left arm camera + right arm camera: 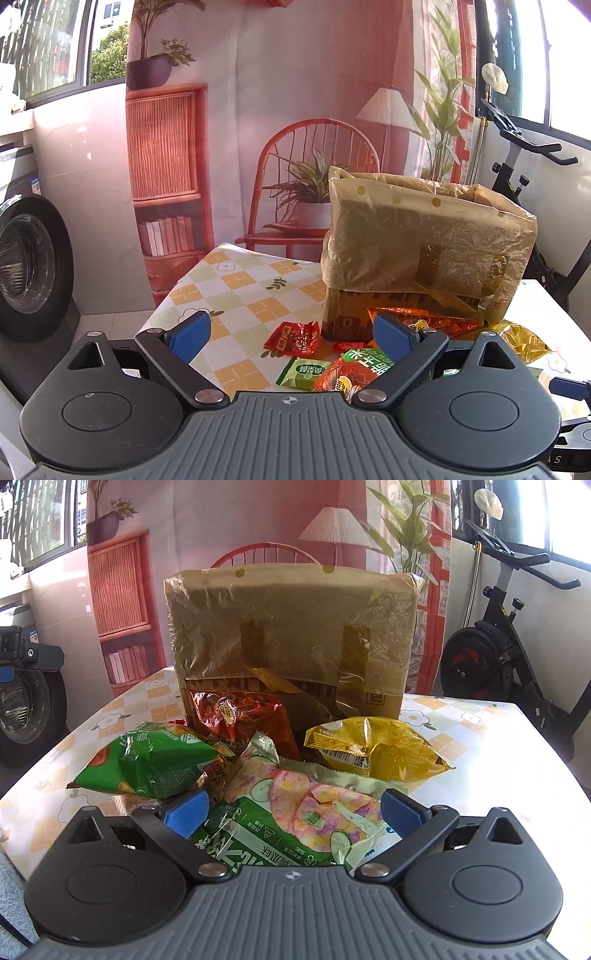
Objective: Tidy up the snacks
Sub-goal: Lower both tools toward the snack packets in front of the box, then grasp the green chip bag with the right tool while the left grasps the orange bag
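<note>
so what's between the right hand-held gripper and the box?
Right wrist view: cucumber chip bag between the open right hand-held gripper fingers, then red and yellow packets before the plastic-lined box.

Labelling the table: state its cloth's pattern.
Orange, green and white checks with flowers on the tablecloth; left wrist view.

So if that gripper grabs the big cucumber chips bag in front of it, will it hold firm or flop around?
The cucumber chips bag looks puffed and crinkled, so it will likely give and crackle under the pads rather than hold stiff. Its glossy film may slip a little. It is probably light for its size, and the chips inside could crush if the right gripper squeezes hard.
</note>
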A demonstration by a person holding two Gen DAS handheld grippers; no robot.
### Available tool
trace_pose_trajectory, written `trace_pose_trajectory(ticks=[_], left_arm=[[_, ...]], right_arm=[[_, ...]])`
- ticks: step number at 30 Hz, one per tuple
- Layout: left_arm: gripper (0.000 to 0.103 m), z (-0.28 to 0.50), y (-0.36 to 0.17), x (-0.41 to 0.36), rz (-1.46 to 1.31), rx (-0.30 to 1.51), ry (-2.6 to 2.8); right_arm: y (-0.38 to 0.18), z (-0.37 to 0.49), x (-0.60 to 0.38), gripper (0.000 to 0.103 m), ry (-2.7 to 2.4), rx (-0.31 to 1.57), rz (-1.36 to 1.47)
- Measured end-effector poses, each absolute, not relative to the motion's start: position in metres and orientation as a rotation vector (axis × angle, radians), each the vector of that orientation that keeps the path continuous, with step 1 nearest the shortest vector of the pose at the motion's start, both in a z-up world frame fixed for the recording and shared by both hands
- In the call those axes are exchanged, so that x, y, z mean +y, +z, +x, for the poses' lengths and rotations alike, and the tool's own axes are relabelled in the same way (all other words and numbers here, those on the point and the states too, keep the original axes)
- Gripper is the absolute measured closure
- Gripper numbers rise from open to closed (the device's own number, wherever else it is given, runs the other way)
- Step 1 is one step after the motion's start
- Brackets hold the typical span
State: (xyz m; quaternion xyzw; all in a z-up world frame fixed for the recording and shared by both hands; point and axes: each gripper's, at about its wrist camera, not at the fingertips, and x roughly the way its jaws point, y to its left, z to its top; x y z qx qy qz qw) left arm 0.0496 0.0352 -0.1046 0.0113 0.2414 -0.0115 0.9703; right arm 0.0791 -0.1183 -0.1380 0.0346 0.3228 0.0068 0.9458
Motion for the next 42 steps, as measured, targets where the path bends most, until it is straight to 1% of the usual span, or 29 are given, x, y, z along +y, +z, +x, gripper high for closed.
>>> trace_pose_trajectory(ticks=[6, 10, 15, 17, 19, 23, 27, 32, 37, 39, 40, 42], left_arm=[[0.009, 0.05, -0.116, 0.035, 0.028, 0.505, -0.041], [0.009, 0.053, -0.122, 0.034, 0.024, 0.51, -0.052], [0.009, 0.056, -0.128, 0.032, 0.02, 0.531, -0.089], [0.01, 0.058, -0.131, 0.031, 0.019, 0.542, -0.118], [0.01, 0.062, -0.134, 0.029, 0.013, 0.56, -0.147], [0.01, 0.074, -0.139, 0.021, 0.02, 0.577, -0.179], [0.01, 0.096, -0.145, 0.014, 0.008, 0.573, -0.166], [0.01, 0.125, -0.162, 0.013, -0.05, 0.655, -0.172], [0.009, 0.115, -0.181, 0.017, -0.137, 0.72, -0.228], [0.007, 0.111, -0.186, 0.018, -0.154, 0.728, -0.228], [0.005, 0.109, -0.188, 0.018, -0.158, 0.726, -0.217], [0.004, 0.107, -0.191, 0.019, -0.174, 0.729, -0.212]], right_arm=[[-0.161, 0.086, -0.135, 0.0, -0.023, 0.765, 0.233], [-0.17, 0.092, -0.144, 0.0, -0.003, 0.778, 0.355], [-0.183, 0.102, -0.146, 0.0, 0.014, 0.83, 0.421], [-0.189, 0.106, -0.149, 0.003, 0.058, 0.841, 0.456], [-0.189, 0.105, -0.149, 0.016, 0.089, 0.822, 0.453], [-0.182, 0.1, -0.14, 0.023, 0.123, 0.774, 0.362], [-0.186, 0.098, -0.144, 0.024, 0.128, 0.759, 0.389], [-0.185, 0.096, -0.145, 0.025, 0.134, 0.751, 0.385], [-0.186, 0.093, -0.152, 0.025, 0.12, 0.743, 0.396], [-0.186, 0.094, -0.153, 0.025, 0.12, 0.743, 0.405], [-0.186, 0.094, -0.153, 0.025, 0.119, 0.743, 0.404], [-0.186, 0.094, -0.152, 0.025, 0.125, 0.743, 0.4]])
